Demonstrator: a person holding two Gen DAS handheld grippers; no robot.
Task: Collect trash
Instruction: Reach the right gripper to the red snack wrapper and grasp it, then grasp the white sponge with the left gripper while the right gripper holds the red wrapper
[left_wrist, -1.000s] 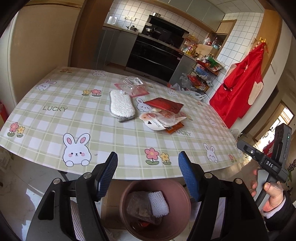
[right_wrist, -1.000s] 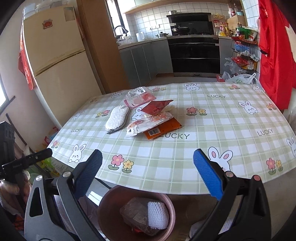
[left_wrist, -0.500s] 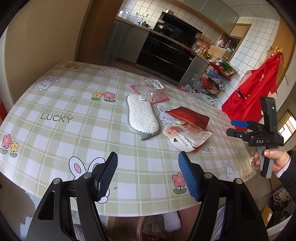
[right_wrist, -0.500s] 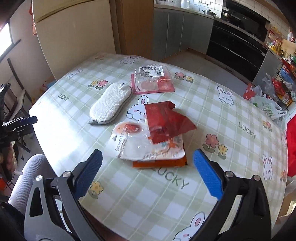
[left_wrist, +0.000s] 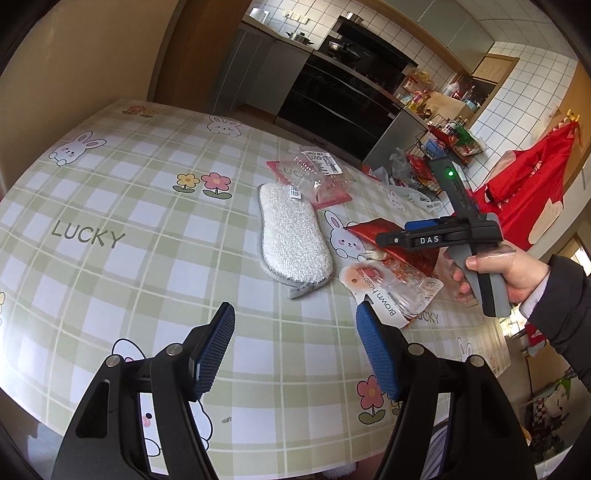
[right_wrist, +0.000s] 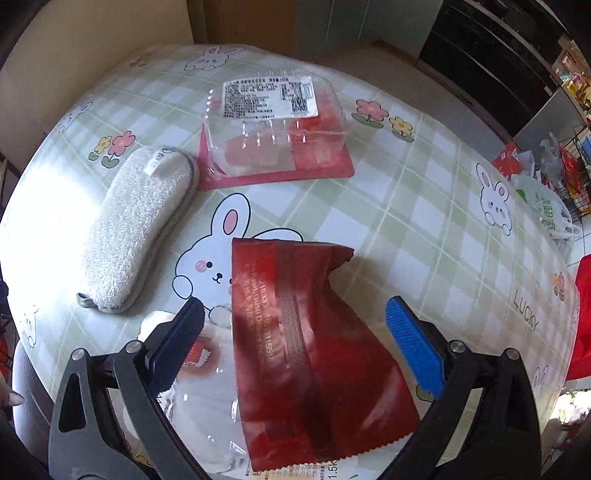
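Observation:
A dark red snack wrapper (right_wrist: 314, 350) lies on a clear plastic package (right_wrist: 199, 398) on the table; both also show in the left wrist view, the wrapper (left_wrist: 373, 230) and the package (left_wrist: 391, 291). My right gripper (right_wrist: 295, 332) is open, low over the red wrapper with a finger on each side. It shows from outside in the left wrist view (left_wrist: 413, 236). A white fluffy pad (left_wrist: 291, 236) and a clear clamshell box (right_wrist: 273, 122) on a pink tray lie further back. My left gripper (left_wrist: 295, 347) is open and empty above the table's near part.
The table (left_wrist: 110, 192) has a green checked cloth with rabbits. Beyond it are kitchen cabinets and an oven (left_wrist: 332, 92), a wire rack with goods (left_wrist: 447, 136) and a red apron (left_wrist: 524, 184) at the right.
Both grippers moved forward from the bin at the table edge over the table. The right gripper dropped close over the red wrapper. The bin has left both views.

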